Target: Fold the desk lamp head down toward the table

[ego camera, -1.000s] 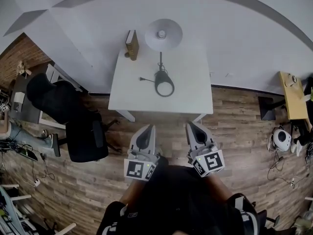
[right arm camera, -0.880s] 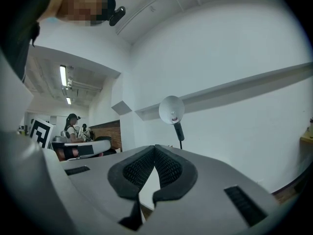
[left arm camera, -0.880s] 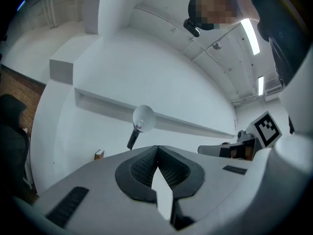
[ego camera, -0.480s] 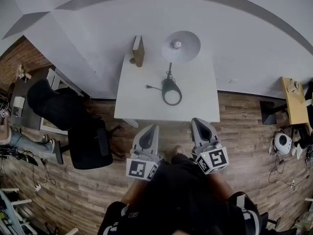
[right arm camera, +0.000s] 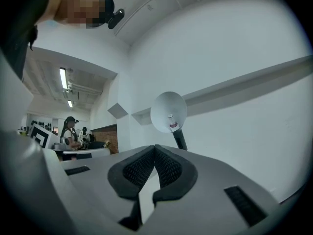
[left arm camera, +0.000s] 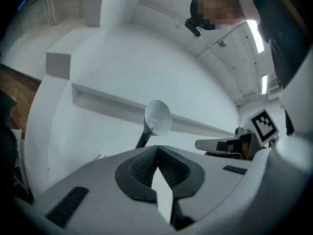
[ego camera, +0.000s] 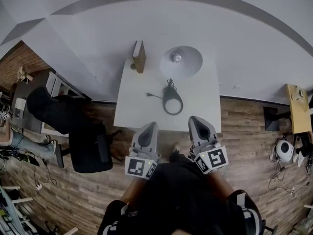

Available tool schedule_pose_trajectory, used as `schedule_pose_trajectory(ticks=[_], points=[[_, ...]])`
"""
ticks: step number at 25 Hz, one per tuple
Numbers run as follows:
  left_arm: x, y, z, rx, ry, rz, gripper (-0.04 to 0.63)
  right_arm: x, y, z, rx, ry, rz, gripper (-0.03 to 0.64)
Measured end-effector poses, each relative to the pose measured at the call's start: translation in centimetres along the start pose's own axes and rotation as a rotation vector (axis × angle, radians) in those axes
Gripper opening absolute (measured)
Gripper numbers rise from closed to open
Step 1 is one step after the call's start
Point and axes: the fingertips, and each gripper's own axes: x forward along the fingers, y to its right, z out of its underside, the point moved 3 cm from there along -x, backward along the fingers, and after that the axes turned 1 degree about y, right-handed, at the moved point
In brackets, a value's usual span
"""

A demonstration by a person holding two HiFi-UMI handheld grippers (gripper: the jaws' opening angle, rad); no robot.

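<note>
A desk lamp stands on a white table [ego camera: 142, 106] against the wall. Its wide white head [ego camera: 181, 61] is raised and faces upward, on a black arm over a black ring base [ego camera: 172, 105]. The head also shows ahead in the left gripper view [left arm camera: 157, 117] and the right gripper view [right arm camera: 168, 111]. My left gripper [ego camera: 150, 127] and right gripper [ego camera: 195, 121] are both shut and empty, held side by side at the table's near edge, short of the lamp.
A brown book-like block [ego camera: 139, 56] stands at the table's back left. A black cord with plug [ego camera: 152, 96] lies left of the base. A black office chair [ego camera: 73, 126] stands left of the table. A yellow side table [ego camera: 298, 109] is at the far right.
Both grippers have come closer to the table, now reaching its near edge. The table and lamp sit lower and larger in the head view. The jaws stayed shut.
</note>
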Motion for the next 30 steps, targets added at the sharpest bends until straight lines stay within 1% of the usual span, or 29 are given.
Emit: schedule_pose_trajectory(ticks=[5, 9, 12, 15, 20, 23, 24, 25, 26, 27, 29, 30], points=[[4.0, -0.7, -0.5, 0.003, 0.026, -0.030, 0.025, 2.7, 2.7, -0.7, 0.012, 0.004, -0.041, 0.012], [6.8, -1.6, -0.8, 0.006, 0.041, -0.075, 0.025, 4.8, 4.6, -1.5, 0.013, 0.021, -0.074, 0.012], [8.4, -1.9, -1.6, 0.019, 0.048, -0.097, 0.025, 5.8, 5.8, -2.2, 0.021, 0.029, -0.100, 0.012], [9.4, -2.3, -2.5, 0.016, 0.062, -0.113, 0.025, 6.4, 6.9, -2.8, 0.030, 0.043, -0.115, 0.012], [10.6, -3.4, -3.4, 0.016, 0.069, -0.138, 0.025, 7.4, 8.3, -2.6, 0.037, 0.029, -0.095, 0.012], [11.5, -4.2, -3.7, -0.001, 0.076, -0.124, 0.028, 8.1, 9.0, -2.7, 0.053, 0.028, -0.069, 0.014], [11.9, -4.5, -3.8, -0.010, 0.080, -0.114, 0.032, 8.5, 9.2, -2.8, 0.060, 0.029, -0.062, 0.045], [12.3, -4.8, -4.0, -0.020, 0.082, -0.101, 0.056, 8.8, 9.3, -2.9, 0.068, 0.028, -0.058, 0.067], [12.6, -4.9, -4.1, -0.030, 0.083, -0.086, 0.099, 9.1, 9.4, -3.0, 0.078, 0.027, -0.057, 0.103], [12.9, -5.1, -4.3, -0.039, 0.082, -0.068, 0.131, 9.3, 9.5, -3.2, 0.089, 0.030, -0.055, 0.126], [13.8, -5.3, -4.6, -0.043, 0.078, -0.031, 0.181, 9.9, 9.7, -3.5, 0.107, 0.043, -0.046, 0.146], [14.3, -5.3, -4.7, -0.042, 0.073, -0.013, 0.195, 10.2, 9.9, -3.7, 0.110, 0.050, -0.038, 0.154]])
